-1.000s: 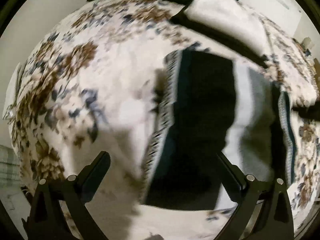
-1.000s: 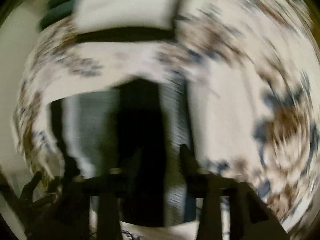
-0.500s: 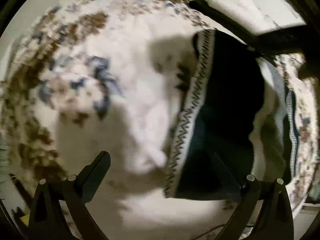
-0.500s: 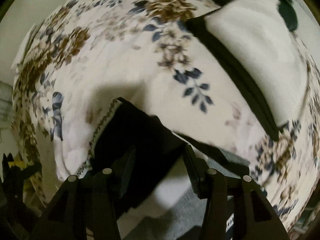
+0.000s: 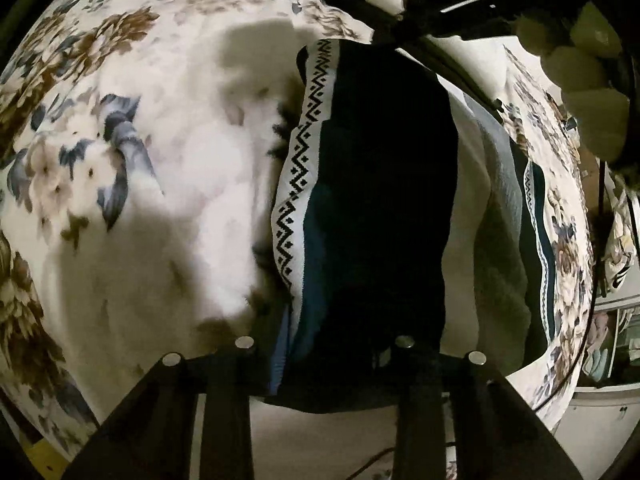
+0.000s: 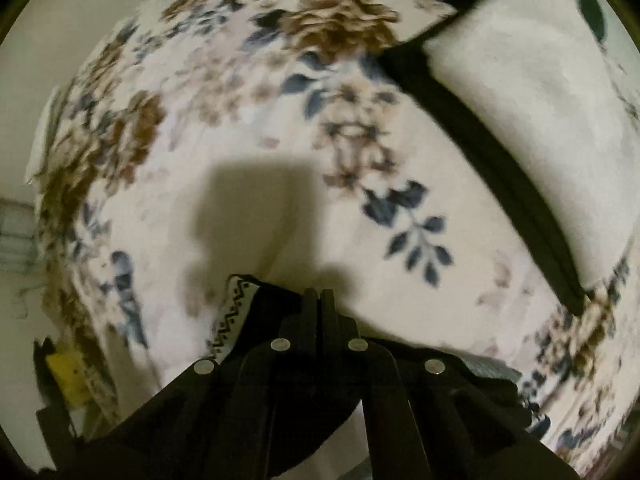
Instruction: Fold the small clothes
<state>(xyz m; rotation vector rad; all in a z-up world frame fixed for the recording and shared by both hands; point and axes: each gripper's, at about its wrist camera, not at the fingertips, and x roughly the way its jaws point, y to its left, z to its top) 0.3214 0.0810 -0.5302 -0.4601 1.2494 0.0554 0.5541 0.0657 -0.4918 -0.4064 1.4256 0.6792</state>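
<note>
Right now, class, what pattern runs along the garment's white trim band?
A black zigzag with small diamonds on the trim band; clearest in the left wrist view.

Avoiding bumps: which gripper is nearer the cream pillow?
Right. Right gripper: garment's far corner, toward the pillow. Left gripper: garment's near edge, jaws just closing around it.

the floral blanket (image 5: 168, 168) is looking like soft, fuzzy fleece, matt and a little napped. the dark garment (image 5: 384, 184) is showing a matt knit cloth, with a woven zigzag trim (image 5: 298, 168) along its edge. the right gripper (image 6: 319, 300) is showing matt black plastic fingers with shiny metal rivets (image 6: 280, 345).
</note>
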